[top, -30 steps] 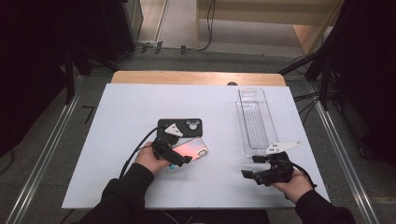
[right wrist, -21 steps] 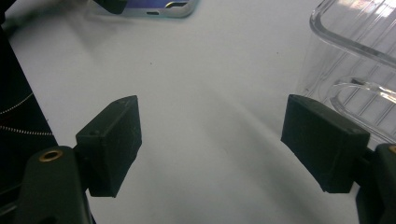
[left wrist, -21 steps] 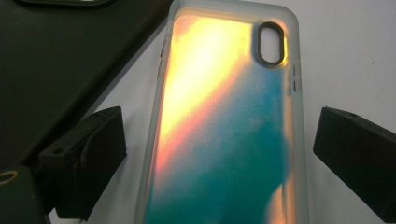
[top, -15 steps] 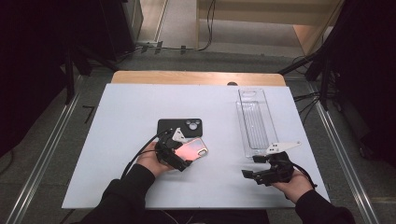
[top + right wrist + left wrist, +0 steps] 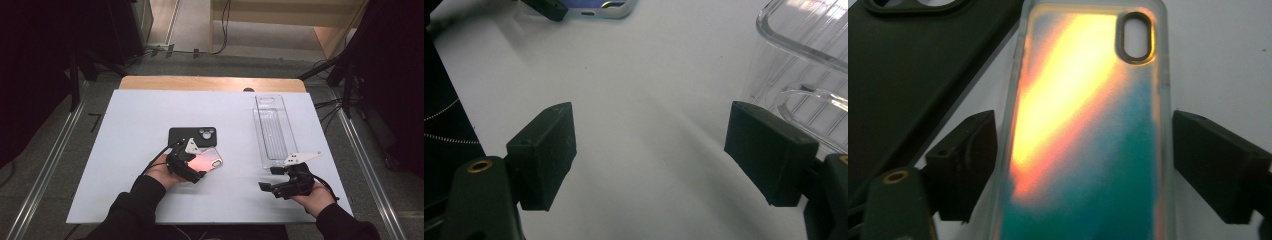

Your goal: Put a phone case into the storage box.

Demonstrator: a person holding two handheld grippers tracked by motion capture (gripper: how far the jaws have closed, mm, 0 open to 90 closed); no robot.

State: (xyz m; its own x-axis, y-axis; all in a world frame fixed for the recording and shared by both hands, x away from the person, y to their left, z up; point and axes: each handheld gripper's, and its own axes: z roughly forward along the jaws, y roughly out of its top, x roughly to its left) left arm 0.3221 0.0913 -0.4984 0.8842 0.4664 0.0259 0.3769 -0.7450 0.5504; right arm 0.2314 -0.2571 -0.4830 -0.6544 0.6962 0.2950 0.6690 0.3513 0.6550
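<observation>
Here, the shiny pink-and-teal see-through phone case (image 5: 1088, 135) lies flat on the white table (image 5: 130, 150), the black phone case (image 5: 192, 136) touching at its 11 o'clock. The left gripper (image 5: 1083, 165) straddles it, jaws just closing, not yet pressing. At 3 o'clock, the right gripper (image 5: 651, 155) gapes empty beside the clear plastic tray (image 5: 274, 132).

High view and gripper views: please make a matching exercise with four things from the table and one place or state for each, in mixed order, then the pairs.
Things:
1. black phone case
2. iridescent phone case
3. clear plastic tray
4. right gripper

Places or states:
A. between the jaws of the left gripper, which have just been closing
B. open over bare white table
C. at the table's right side, long and empty
D. flat, just behind the iridescent case

Pairs: 1-D, 2-A, 3-C, 4-B
</observation>
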